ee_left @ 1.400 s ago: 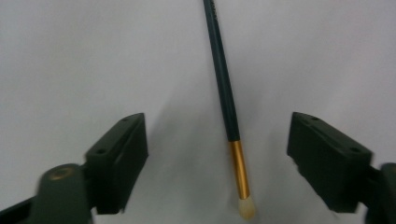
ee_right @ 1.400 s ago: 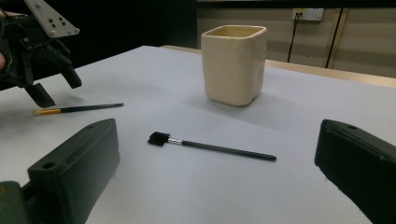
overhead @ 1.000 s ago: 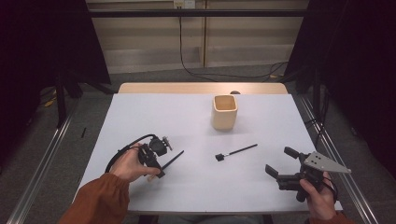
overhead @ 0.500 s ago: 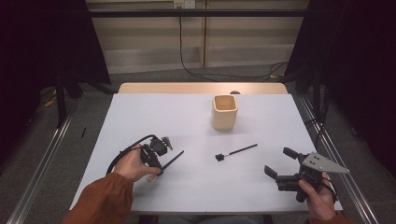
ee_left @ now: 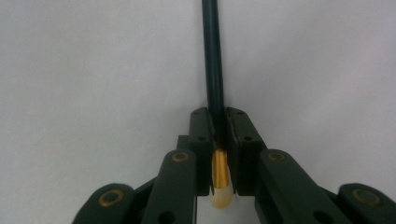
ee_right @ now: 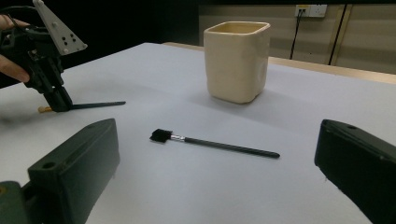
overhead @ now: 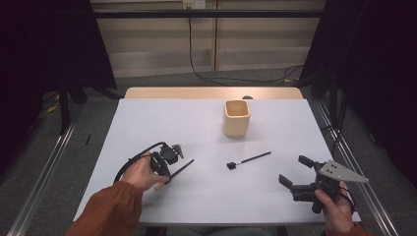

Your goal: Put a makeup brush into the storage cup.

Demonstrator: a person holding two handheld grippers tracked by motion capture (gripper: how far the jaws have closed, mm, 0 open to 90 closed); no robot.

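High view: the left hand-held gripper (overhead: 169, 162) is seen at the near left of the white desk (overhead: 147, 123), its jaws having just been closing and now clamped on a thin dark-handled brush (overhead: 181, 168) that lies low against the surface. A second brush (overhead: 248, 160) with a black head lies near the middle of the desk, well apart from both hands, and a cream square cup (overhead: 236, 118) stands upright beyond it. The right hand-held gripper (overhead: 296, 178) is held at the near right with its jaws spread and nothing between them. Left gripper view: the pads are shown pressed on the brush (ee_left: 214, 70) near its gold ferrule (ee_left: 220, 168), with a pale tip behind and the long handle running forward. It is judged that the lift should be made straight up, the grip kept firm so the long handle does not swing. Right gripper view: the black-headed brush (ee_right: 215, 144) is seen flat between the open jaws but farther off, the cup (ee_right: 237, 60) behind it. The desk is plain and matt; dark curtains, a pale wall, a socket and trailing cables are noted beyond.
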